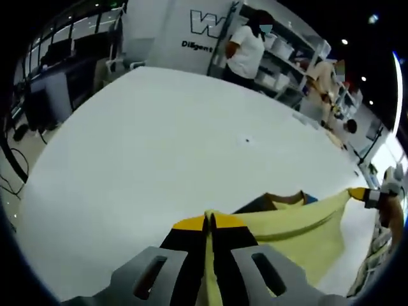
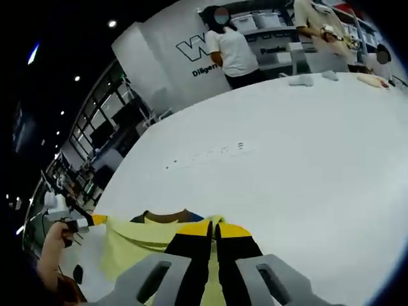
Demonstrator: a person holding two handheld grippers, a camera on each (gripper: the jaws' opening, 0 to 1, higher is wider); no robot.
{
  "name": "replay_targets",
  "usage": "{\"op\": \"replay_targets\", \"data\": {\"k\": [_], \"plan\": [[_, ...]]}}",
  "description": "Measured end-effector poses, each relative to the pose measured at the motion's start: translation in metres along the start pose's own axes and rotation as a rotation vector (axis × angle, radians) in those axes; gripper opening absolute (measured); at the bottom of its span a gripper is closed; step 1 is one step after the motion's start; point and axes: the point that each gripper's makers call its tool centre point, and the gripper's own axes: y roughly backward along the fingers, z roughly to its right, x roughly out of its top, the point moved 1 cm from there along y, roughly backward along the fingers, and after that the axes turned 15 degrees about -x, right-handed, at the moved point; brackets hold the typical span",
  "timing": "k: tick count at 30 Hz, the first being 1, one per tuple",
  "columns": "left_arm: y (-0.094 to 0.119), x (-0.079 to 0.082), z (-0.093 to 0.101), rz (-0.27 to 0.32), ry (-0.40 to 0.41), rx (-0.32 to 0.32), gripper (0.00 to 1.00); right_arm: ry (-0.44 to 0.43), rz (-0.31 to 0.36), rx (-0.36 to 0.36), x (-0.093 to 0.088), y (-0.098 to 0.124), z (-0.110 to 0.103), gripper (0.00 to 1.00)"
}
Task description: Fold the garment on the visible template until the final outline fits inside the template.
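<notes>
A pale yellow garment (image 1: 306,223) with a brown and blue collar (image 1: 287,199) hangs stretched between the two grippers above the white table (image 1: 159,146). My left gripper (image 1: 209,220) is shut on one edge of the yellow cloth, which runs down between its jaws. In the left gripper view the right gripper (image 1: 366,196) holds the far corner at the right edge. My right gripper (image 2: 213,228) is shut on the yellow garment (image 2: 137,245) too. The left gripper (image 2: 86,222) shows at the left of that view, held by a hand (image 2: 54,245). The collar (image 2: 167,217) faces the table.
The white table (image 2: 287,140) spreads wide ahead of both grippers, with faint small marks (image 2: 204,155) printed on it. A person in a white shirt (image 1: 245,51) stands at the far edge by shelves (image 1: 290,57). Another person (image 2: 312,19) and small objects (image 2: 306,80) are at the far right.
</notes>
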Motion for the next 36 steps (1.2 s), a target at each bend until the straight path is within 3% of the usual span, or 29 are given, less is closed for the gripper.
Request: {"op": "replay_targets", "data": {"k": [9,15,18,24,26,29,31,32,36], "plan": [[-0.017,-0.018,-0.014,-0.023,0.027,0.017,0.01,0.018,-0.024,-0.017,-0.016,-0.026,0.006,0.0],[-0.019,-0.021,-0.017,-0.028,0.012,0.017,0.01,0.075,-0.025,-0.028,-0.024,-0.036,0.009,0.0],[-0.02,-0.022,-0.02,-0.027,0.01,0.018,0.01,0.038,-0.002,-0.039,-0.026,-0.045,0.016,0.0],[-0.021,-0.021,-0.018,-0.022,-0.015,0.012,0.01,0.085,-0.002,-0.04,-0.037,-0.051,0.019,0.0],[-0.022,-0.021,-0.016,-0.022,-0.043,0.014,0.01,0.102,0.006,-0.033,-0.037,-0.052,0.019,0.0],[-0.023,-0.018,-0.013,-0.051,-0.216,0.009,0.03,0.166,0.025,-0.02,-0.034,-0.051,0.017,0.0],[-0.02,-0.012,-0.006,-0.022,-0.255,-0.02,0.07,0.265,0.061,-0.006,-0.03,-0.046,0.013,0.11],[-0.018,-0.009,-0.002,-0.006,-0.267,-0.048,0.14,0.3,0.084,0.004,-0.027,-0.042,0.011,0.16],[-0.01,-0.006,-0.001,-0.02,-0.403,-0.092,0.31,0.476,0.118,0.037,-0.024,-0.031,0.007,0.32]]}}
